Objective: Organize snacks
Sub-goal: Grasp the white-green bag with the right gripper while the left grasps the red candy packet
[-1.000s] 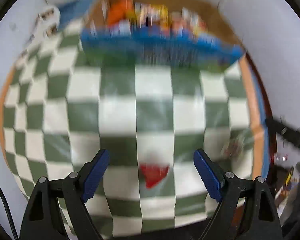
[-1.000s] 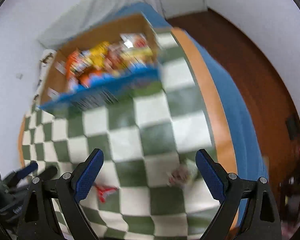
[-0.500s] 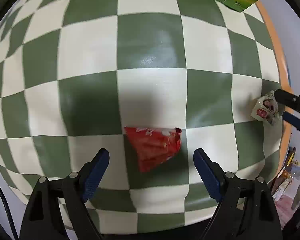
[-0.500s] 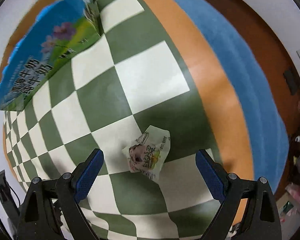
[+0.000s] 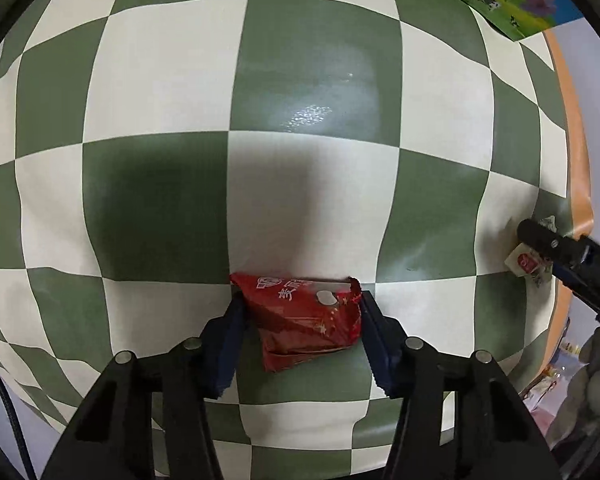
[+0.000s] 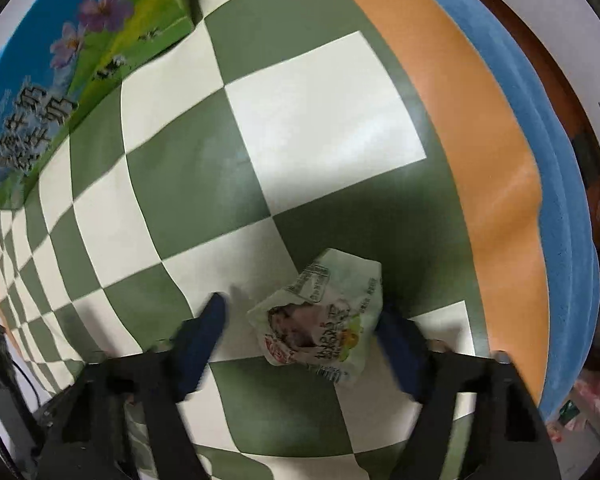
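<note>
Two snack packets lie on the green-and-white checked worktop [image 5: 312, 80], one under each tongs. On the left side, the left tongs [image 5: 300, 332] point down at the red packet [image 5: 306, 316], which lies flat on the cloth. Its jaws are closing, and the blue pads [image 5: 228, 340] already touch both sides of the wrapper. Far to the right in this same view, the right tongs [image 5: 556, 256] reach over the pale green packet [image 5: 526, 264] near the orange border of the cloth. In the right wrist view, the pale green packet [image 6: 324, 320] lies between the jaws of the right tongs [image 6: 304, 332], which are also closing. The right pad seems to meet the wrapper, but the left pad is apart from it. A printed blue and green box [image 6: 60, 60] stands at the far left corner of the cloth
</note>
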`<action>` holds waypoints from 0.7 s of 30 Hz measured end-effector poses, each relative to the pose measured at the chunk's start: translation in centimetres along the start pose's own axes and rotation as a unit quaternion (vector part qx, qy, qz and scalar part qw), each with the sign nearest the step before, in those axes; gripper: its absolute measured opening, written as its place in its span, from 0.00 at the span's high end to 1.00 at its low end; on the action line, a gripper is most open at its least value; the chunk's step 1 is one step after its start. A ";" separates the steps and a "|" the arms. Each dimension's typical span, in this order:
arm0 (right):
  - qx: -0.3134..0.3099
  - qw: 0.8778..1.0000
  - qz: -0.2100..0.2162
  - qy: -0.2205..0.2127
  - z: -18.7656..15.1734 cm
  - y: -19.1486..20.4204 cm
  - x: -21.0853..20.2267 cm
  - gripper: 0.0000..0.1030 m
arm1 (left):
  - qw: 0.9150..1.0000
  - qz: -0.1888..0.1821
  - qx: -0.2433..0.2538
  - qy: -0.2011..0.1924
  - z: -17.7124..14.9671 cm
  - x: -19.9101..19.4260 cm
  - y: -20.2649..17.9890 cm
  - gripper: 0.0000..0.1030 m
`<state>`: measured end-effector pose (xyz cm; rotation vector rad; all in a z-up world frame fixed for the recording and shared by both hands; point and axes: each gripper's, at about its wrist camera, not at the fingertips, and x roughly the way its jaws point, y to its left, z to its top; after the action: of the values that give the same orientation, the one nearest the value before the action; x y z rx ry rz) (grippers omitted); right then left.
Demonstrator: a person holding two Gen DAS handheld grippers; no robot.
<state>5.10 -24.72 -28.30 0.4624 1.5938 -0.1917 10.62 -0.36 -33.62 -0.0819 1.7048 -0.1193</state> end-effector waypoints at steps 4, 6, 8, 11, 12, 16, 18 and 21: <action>-0.025 1.000 -0.010 -0.011 -0.6 0.8 0.2 0.39 | 1.000 0.002 -0.005 -0.003 -0.3 -0.2 0.2 0.52; -0.037 0.999 -0.011 -0.014 -0.9 1.1 0.1 0.42 | 1.000 0.001 -0.009 -0.006 -0.4 -0.6 0.2 0.52; -0.051 0.999 -0.003 -0.016 -1.3 1.9 -0.1 0.43 | 1.000 -0.008 -0.015 -0.010 -0.4 -1.0 0.1 0.52; -0.076 0.997 0.013 -0.012 -1.8 3.5 -0.2 0.43 | 0.999 -0.023 -0.031 -0.020 0.0 -1.9 1.1 0.52; -0.088 0.996 0.016 -0.010 -2.0 4.3 -0.1 0.43 | 0.998 -0.031 -0.040 -0.023 0.4 -2.0 1.5 0.51; -0.131 0.991 0.012 0.008 -2.6 6.8 0.8 0.39 | 0.996 -0.070 -0.052 0.021 1.5 -0.3 2.5 0.48; -0.143 0.990 0.004 0.017 -2.7 7.6 1.3 0.35 | 0.992 -0.097 -0.057 0.051 1.5 1.0 2.8 0.43; -0.144 0.989 0.003 0.023 -2.6 8.5 1.6 0.35 | 0.991 -0.111 -0.054 0.061 1.2 1.8 2.8 0.38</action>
<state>6.15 -15.72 -28.33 0.2477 1.6329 0.0551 11.64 2.16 -35.90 -0.3506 1.8198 -0.2013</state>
